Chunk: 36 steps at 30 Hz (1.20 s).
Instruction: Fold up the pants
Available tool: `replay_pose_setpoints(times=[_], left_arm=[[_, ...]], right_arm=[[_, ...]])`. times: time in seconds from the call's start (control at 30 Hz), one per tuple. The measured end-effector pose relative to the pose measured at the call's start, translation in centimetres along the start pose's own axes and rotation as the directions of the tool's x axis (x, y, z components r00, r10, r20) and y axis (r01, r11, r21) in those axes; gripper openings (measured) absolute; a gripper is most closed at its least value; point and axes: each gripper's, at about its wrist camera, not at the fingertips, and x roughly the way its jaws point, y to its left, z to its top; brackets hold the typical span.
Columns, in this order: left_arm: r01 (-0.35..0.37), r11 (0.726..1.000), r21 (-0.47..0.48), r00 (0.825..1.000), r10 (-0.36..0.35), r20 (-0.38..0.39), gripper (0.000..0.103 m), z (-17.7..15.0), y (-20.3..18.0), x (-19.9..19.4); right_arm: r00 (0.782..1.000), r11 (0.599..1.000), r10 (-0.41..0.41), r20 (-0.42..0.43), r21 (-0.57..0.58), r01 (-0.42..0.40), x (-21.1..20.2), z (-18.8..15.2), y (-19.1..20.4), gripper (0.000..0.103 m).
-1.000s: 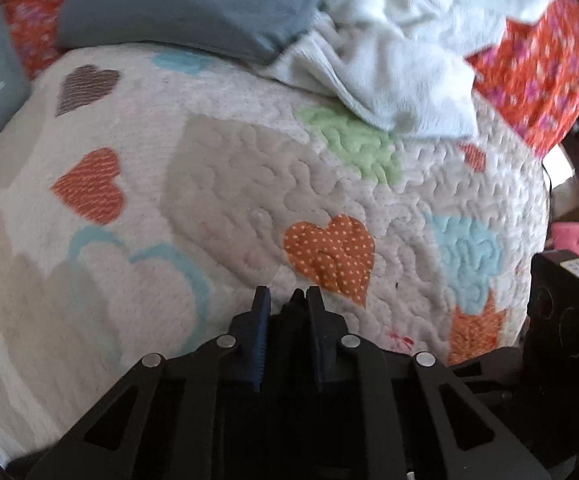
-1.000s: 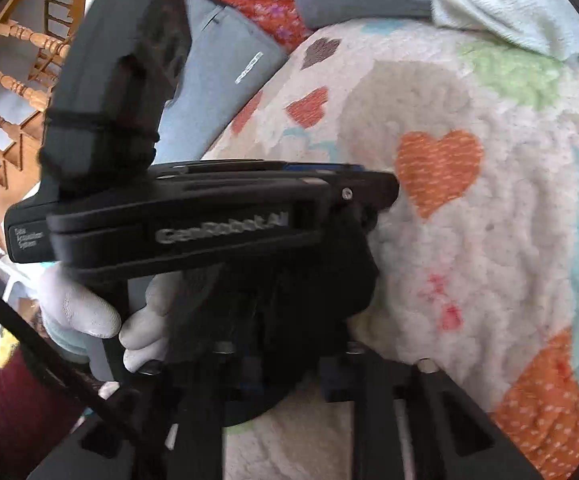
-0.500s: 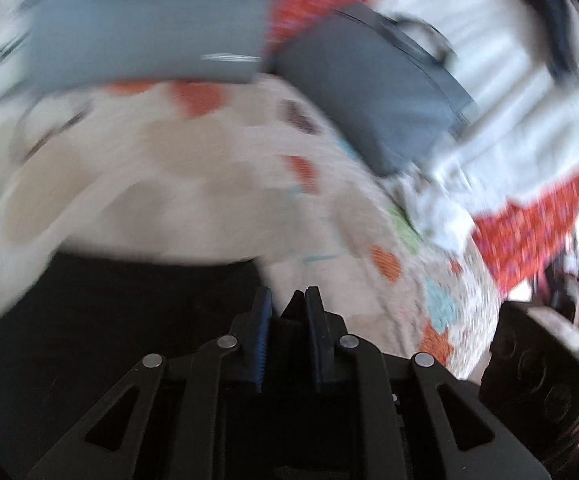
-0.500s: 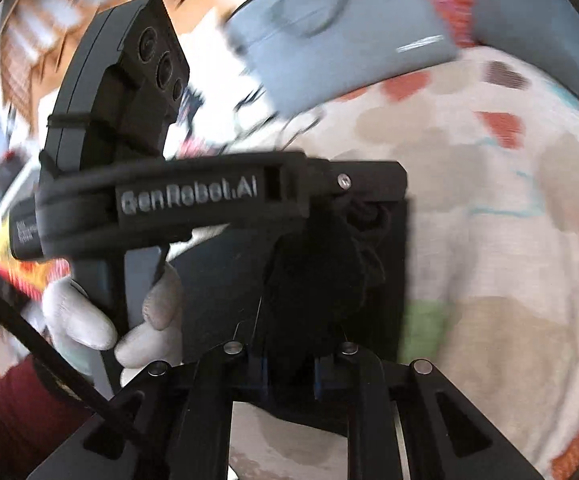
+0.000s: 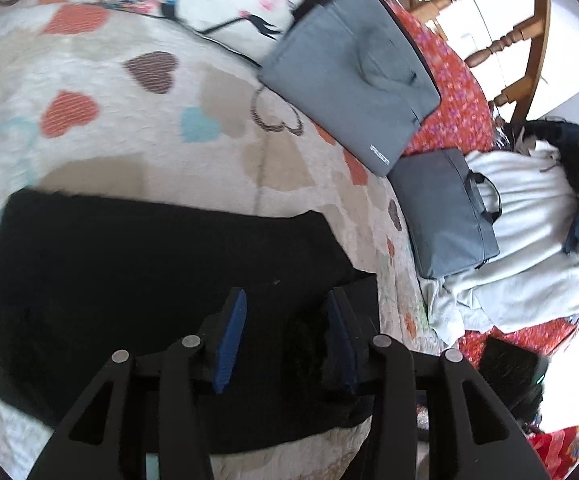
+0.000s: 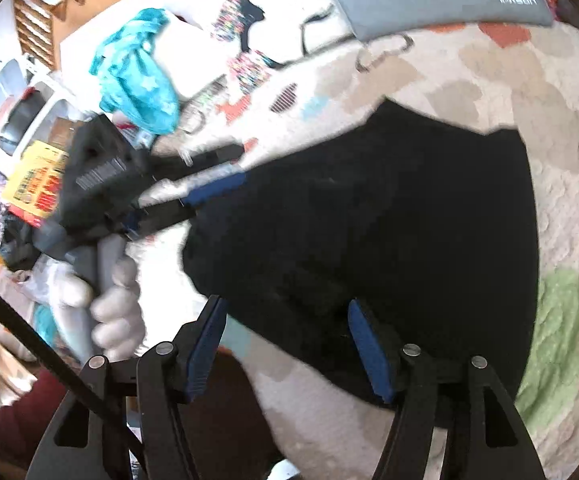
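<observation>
The black pants (image 5: 141, 276) lie folded flat on the heart-patterned quilt (image 5: 137, 128). My left gripper (image 5: 285, 320) is open just above their near right corner, holding nothing. In the right wrist view the pants (image 6: 389, 220) fill the middle. My right gripper (image 6: 289, 328) is open over their near edge, empty. The left gripper (image 6: 213, 184) also shows there at the pants' left edge, held by a gloved hand (image 6: 109, 304).
Two grey laptop bags (image 5: 353, 80) (image 5: 445, 212) lie at the quilt's far right beside a white cloth pile (image 5: 529, 248). A wooden chair (image 5: 501, 40) stands behind. A turquoise garment (image 6: 137, 76) and clutter lie at the left.
Both grippers were shut on the black pants and swung them across the quilt. Now both are open and the pants lie folded flat.
</observation>
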Motion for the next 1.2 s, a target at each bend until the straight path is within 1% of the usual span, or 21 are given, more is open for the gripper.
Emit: replay_pose_setpoints(times=[0.07,0.13,0.17,0.2,0.3,0.37,0.4,0.43,0.47,0.5,0.57,0.67,0.77,0.87,0.93,0.97,1.03,1.07,1.1,1.13,1.2], left_arm=[[-0.014,1.000,-0.008,1.000,0.015,0.015,0.040,-0.7,0.5,-0.9],[-0.014,1.000,-0.016,0.999,0.014,0.029,0.040,-1.6,0.7,-1.6],[-0.017,1.000,-0.022,0.999,0.018,0.035,0.040,-2.0,0.8,-2.1],[-0.017,1.000,-0.026,0.999,0.018,0.041,0.041,-2.4,0.9,-2.5],[-0.022,0.999,-0.039,0.998,0.025,0.060,0.043,-3.5,1.0,-3.7],[-0.026,0.999,-0.043,0.997,0.029,0.067,0.044,-4.2,1.1,-4.5],[-0.027,0.999,-0.044,0.997,0.030,0.067,0.044,-4.4,1.1,-4.8],[-0.029,0.999,-0.044,0.997,0.032,0.066,0.044,-4.6,1.0,-5.0],[-0.032,0.999,-0.039,0.997,0.035,0.066,0.044,-4.9,0.8,-5.1],[-0.037,0.999,-0.030,0.997,0.039,0.065,0.044,-5.1,0.6,-5.1],[-0.046,0.999,-0.010,0.997,0.046,0.060,0.044,-5.4,-0.1,-5.0],[-0.025,1.000,0.013,0.999,0.025,0.048,0.044,-5.7,-1.3,-4.2],[0.013,0.999,0.039,1.000,-0.013,0.005,0.044,-6.0,-2.9,-2.3],[0.043,0.995,0.093,0.998,-0.039,-0.043,0.044,-6.6,-5.2,0.4],[0.050,0.992,0.115,0.996,-0.041,-0.077,0.044,-7.2,-6.1,2.4],[0.038,0.993,0.109,0.994,-0.026,-0.106,0.044,-7.6,-6.2,3.7],[-0.025,0.996,0.089,0.988,0.038,-0.151,0.044,-8.3,-5.4,5.7],[-0.052,0.996,0.077,0.984,0.064,-0.166,0.043,-8.7,-4.7,6.4],[-0.060,0.995,0.074,0.985,0.070,-0.154,0.037,-8.9,-4.3,6.5],[-0.059,0.996,0.073,0.988,0.069,-0.139,0.035,-9.0,-4.1,6.3],[-0.047,0.997,0.055,0.989,0.054,-0.137,0.034,-8.8,-3.6,6.1]], right_arm=[[0.998,0.999,-0.032,0.049,0.017,0.031,-1.7,0.7,0.4,0.069],[0.995,0.996,-0.067,0.075,0.067,0.062,-2.4,1.8,-0.4,0.060],[0.995,0.993,-0.067,0.078,0.100,0.059,-2.3,2.4,-0.8,0.057],[0.996,0.990,-0.039,0.078,0.142,0.027,-1.8,3.0,-1.3,0.053],[0.997,0.959,0.059,0.054,0.275,-0.071,1.1,3.3,-3.1,0.051],[0.987,0.914,0.158,0.022,0.374,-0.155,4.5,2.9,-4.3,0.051],[0.975,0.881,0.222,-0.006,0.430,-0.198,6.6,2.1,-4.8,0.051],[0.962,0.851,0.270,-0.039,0.478,-0.220,8.4,1.0,-5.2,0.050],[0.959,0.841,0.278,-0.062,0.499,-0.212,9.6,0.4,-5.3,0.048],[0.963,0.846,0.262,-0.066,0.496,-0.196,9.9,0.3,-5.2,0.041],[0.956,0.849,0.289,-0.054,0.476,-0.230,9.5,1.4,-4.6,0.043],[0.948,0.862,0.317,0.006,0.414,-0.291,6.4,3.2,-3.5,0.049],[0.965,0.893,0.256,0.054,0.368,-0.258,2.8,4.6,-3.4,0.053],[0.980,0.899,0.185,0.074,0.390,-0.199,1.1,5.1,-5.2,0.056],[0.983,0.883,0.171,0.070,0.433,-0.185,1.3,5.0,-6.3,0.056],[0.981,0.870,0.185,0.059,0.455,-0.191,1.9,4.8,-6.9,0.056],[0.975,0.855,0.221,0.021,0.476,-0.204,3.6,4.7,-7.4,0.056],[0.967,0.841,0.254,-0.013,0.496,-0.215,5.1,4.7,-7.8,0.056],[0.963,0.834,0.268,-0.032,0.509,-0.215,6.1,4.7,-8.2,0.056],[0.963,0.832,0.266,-0.048,0.516,-0.204,7.1,4.8,-8.6,0.057],[0.969,0.834,0.241,-0.049,0.521,-0.181,8.6,5.6,-9.5,0.055]])
